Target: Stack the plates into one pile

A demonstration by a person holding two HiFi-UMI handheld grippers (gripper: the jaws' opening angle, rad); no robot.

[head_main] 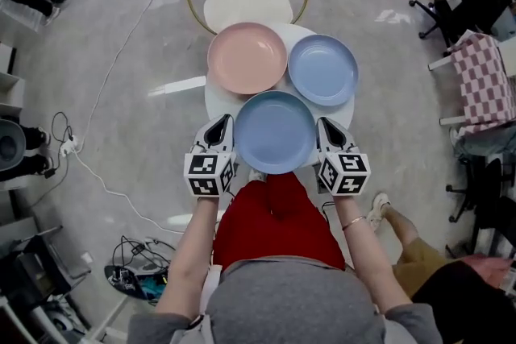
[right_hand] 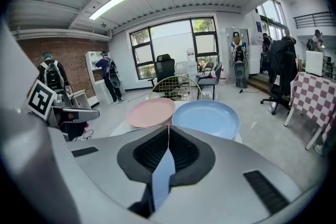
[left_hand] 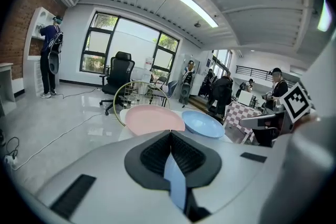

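I hold a blue plate [head_main: 275,131] level over the near edge of the round white table [head_main: 211,102]. My left gripper [head_main: 225,123] is shut on its left rim and my right gripper [head_main: 323,125] on its right rim. In the left gripper view the rim [left_hand: 176,182] shows as a thin blue strip between the shut pads [left_hand: 153,156]; the right gripper view shows the same strip [right_hand: 162,176]. A pink plate [head_main: 247,58] and a second blue plate [head_main: 322,69] lie side by side on the table beyond it.
A gold wire chair with a white cushion [head_main: 247,8] stands behind the table. A white cable [head_main: 105,93] runs over the floor at left. A checked cloth [head_main: 484,80] and office chairs are at right. A seated person's leg [head_main: 399,234] is near my right.
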